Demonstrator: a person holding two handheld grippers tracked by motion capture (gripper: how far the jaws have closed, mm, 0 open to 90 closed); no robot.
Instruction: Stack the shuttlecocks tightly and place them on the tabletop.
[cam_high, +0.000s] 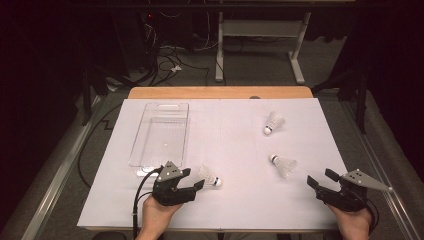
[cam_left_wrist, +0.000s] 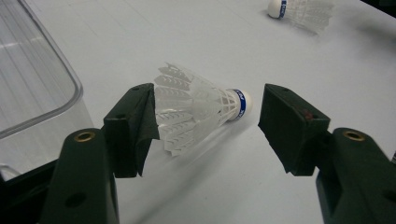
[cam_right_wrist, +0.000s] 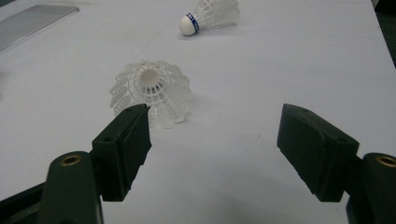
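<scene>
My left gripper (cam_left_wrist: 205, 123) spread wide, shuttlecock (cam_left_wrist: 196, 109) lying on its side between jaws, on white table (cam_high: 240, 200) near clear tray (cam_high: 162, 132). Not pinched yet. Very light, feathers bend and crush. Better pinch by hard round tip, gently. My right gripper (cam_right_wrist: 212, 140) spread, holding nothing.

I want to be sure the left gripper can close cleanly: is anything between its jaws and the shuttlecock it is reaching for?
Nothing visible is in the way. The nearest shuttlecock lies on its side on the white table, between the open jaws of the left gripper. The clear tray sits off to one side, apart from it.
</scene>
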